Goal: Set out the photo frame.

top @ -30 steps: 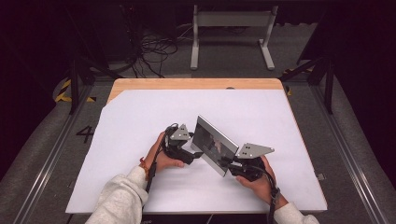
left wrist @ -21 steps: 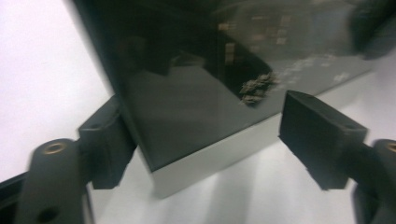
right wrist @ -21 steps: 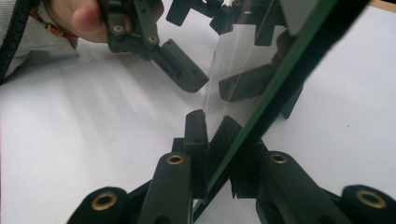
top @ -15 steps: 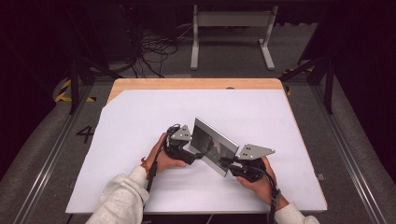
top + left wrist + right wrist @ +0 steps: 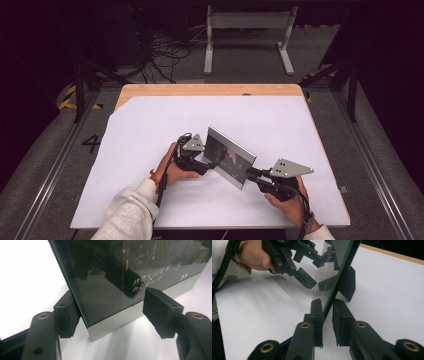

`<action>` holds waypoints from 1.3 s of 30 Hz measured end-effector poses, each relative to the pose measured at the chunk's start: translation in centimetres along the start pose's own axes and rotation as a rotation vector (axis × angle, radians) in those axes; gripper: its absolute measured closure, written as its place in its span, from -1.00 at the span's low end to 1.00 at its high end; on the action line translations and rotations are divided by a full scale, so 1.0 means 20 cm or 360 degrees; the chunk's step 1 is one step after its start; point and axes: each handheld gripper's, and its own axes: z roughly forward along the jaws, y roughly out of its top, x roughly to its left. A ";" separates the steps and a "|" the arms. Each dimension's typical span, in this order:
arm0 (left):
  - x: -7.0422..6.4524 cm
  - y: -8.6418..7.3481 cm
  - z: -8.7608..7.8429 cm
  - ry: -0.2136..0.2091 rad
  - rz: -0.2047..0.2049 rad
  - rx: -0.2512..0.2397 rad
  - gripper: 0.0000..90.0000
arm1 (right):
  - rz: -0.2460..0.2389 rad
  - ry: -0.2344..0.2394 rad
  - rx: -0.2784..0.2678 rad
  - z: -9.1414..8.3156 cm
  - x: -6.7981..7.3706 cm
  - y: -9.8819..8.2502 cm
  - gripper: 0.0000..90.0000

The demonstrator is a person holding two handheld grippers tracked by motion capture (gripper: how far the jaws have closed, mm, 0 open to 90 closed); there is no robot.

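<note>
One glass panel [image 5: 231, 156], two hand-held grippers.

Setting: a lab or recording studio arranged for tabletop data capture. Evidence: a wooden table [image 5: 210, 90] covered by a plain white sheet [image 5: 150, 130]; dark surroundings beyond the lit worktop; grey carpeted floor [image 5: 45, 165] marked with a painted number 4 [image 5: 91, 144]; metal floor rails [image 5: 50, 175] along both sides of the table; yellow-and-black hazard tape [image 5: 67, 97]; a tangle of black cables [image 5: 160, 55]; a grey metal stand [image 5: 247, 30] behind the table.
</note>
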 end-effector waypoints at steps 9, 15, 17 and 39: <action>-0.01 -0.01 -0.03 0.0026 0.0009 0.0039 -0.07 | 0.0003 0.0000 0.0010 0.00 0.00 0.00 0.83; -0.04 -0.05 -0.08 0.0066 0.0046 0.0061 0.00 | 0.0032 0.0002 0.0004 0.03 -0.02 0.00 0.82; -0.06 -0.06 -0.09 0.0073 0.0042 0.0065 0.00 | 0.0042 0.0003 0.0006 0.04 -0.02 0.00 0.82; -0.08 -0.07 -0.14 0.0060 0.0021 0.0007 0.15 | -0.0015 -0.0052 0.0151 0.07 -0.01 -0.05 0.84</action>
